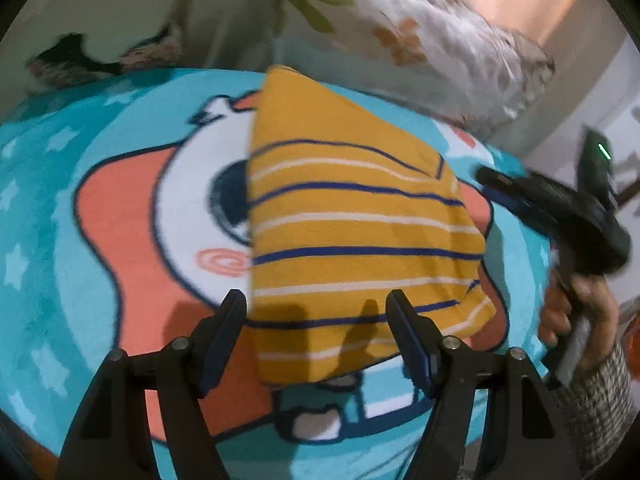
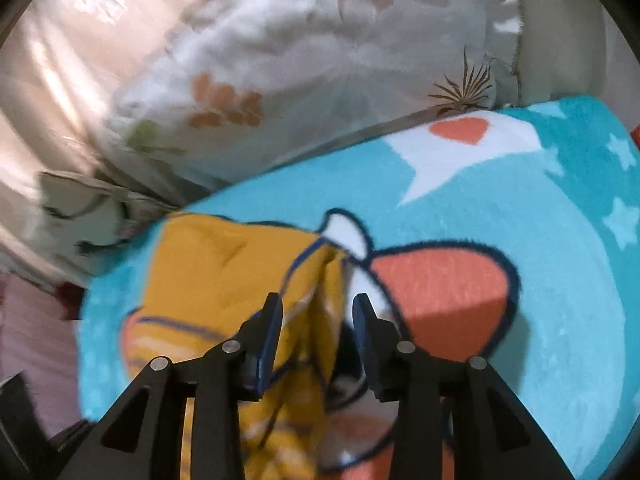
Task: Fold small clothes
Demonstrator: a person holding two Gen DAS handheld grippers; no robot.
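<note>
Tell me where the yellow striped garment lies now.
The yellow striped garment lies folded on the turquoise cartoon blanket, just ahead of the open left gripper, with the floral pillow beyond.

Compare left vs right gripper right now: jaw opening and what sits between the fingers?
Opening: the left gripper has its jaws spread wide; the right gripper has its jaws open but narrower.
Between the fingers: the left frames the near end of the flat yellow striped garment; the right frames a raised, bunched edge of it.
Shared: both are open over the garment on the cartoon blanket, neither clamped on it.
</note>
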